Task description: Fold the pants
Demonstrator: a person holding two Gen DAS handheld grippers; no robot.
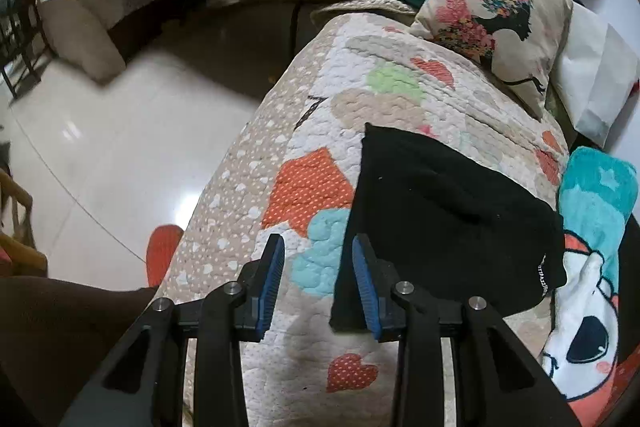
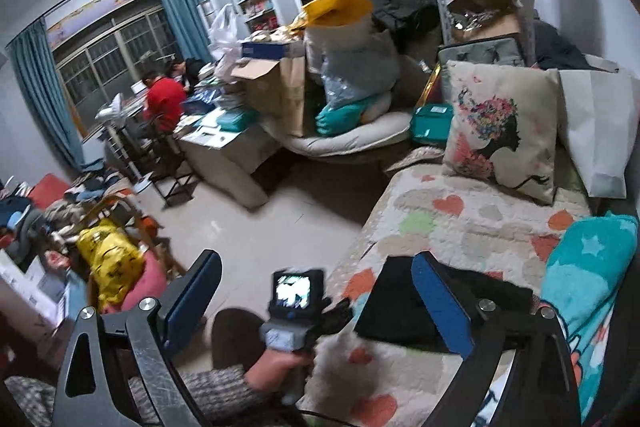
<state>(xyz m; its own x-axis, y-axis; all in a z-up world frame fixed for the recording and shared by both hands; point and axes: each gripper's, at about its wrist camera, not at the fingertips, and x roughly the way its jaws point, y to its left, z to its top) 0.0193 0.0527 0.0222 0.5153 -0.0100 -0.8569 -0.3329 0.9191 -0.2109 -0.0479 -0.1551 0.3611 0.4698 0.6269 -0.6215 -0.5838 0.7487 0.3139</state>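
Note:
The black pants [image 1: 440, 219] lie folded into a compact rectangle on the heart-patterned quilt [image 1: 320, 131] of the sofa. My left gripper [image 1: 318, 251] is open and empty, just above the quilt at the pants' near left edge; its right finger [image 1: 366, 287] overlaps that edge. In the right wrist view the pants [image 2: 404, 307] lie partly behind my right gripper [image 2: 316, 267], which is raised, wide open and empty. The left hand-held gripper [image 2: 296, 311] shows there too, held by a hand beside the pants.
A printed cushion [image 1: 492, 19] leans at the quilt's far end. A teal cartoon blanket [image 1: 592, 267] lies right of the pants. Tiled floor [image 1: 120, 147] is to the left. A cluttered couch [image 2: 340, 131], a desk with a seated person [image 2: 164, 103] and piles of clothes [image 2: 80, 227] fill the room.

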